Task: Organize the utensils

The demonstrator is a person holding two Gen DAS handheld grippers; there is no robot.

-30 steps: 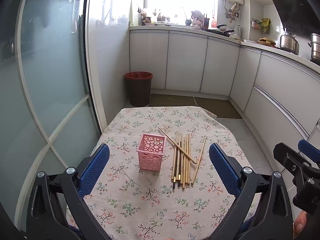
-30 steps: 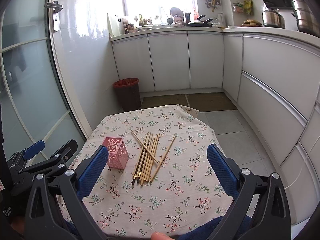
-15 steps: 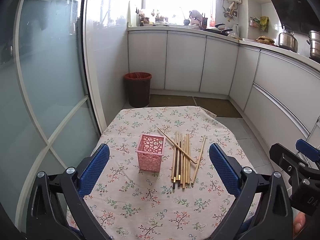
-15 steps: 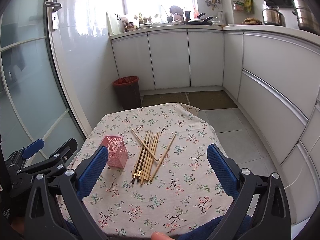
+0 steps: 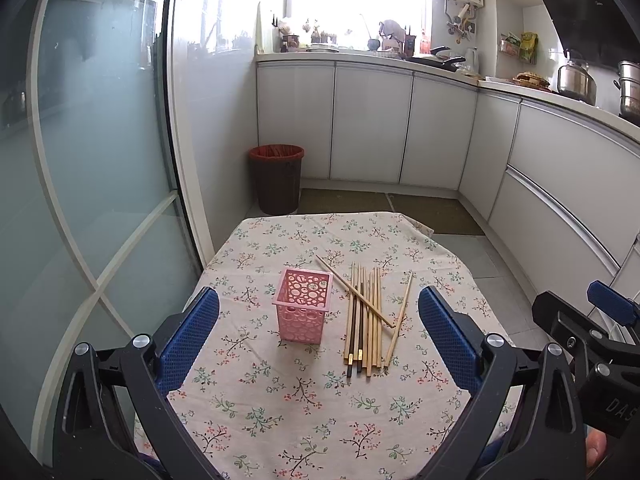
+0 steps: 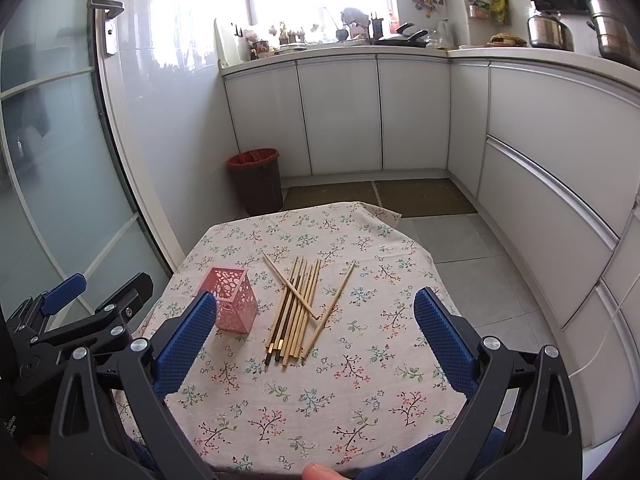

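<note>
A pink perforated holder (image 5: 305,303) (image 6: 231,298) stands upright and empty on the floral tablecloth (image 5: 304,408) (image 6: 360,380). To its right lies a bundle of several wooden chopsticks (image 5: 366,320) (image 6: 298,312), most side by side, one laid crosswise over them and one apart on the right. My left gripper (image 5: 319,332) hovers open above the near part of the table, nothing between its blue pads. My right gripper (image 6: 316,330) is open too, held over the near edge, with the chopsticks ahead between its fingers' line of sight.
A dark bin with a red liner (image 5: 276,178) (image 6: 256,180) stands on the floor beyond the table. White cabinets (image 6: 340,116) run along the back and right. A frosted glass door (image 5: 80,160) lies close on the left.
Both views have shifted only slightly; the table and cabinets sit a little lower and nearer in frame. Holder and chopsticks have not moved. Both grippers stay open.
</note>
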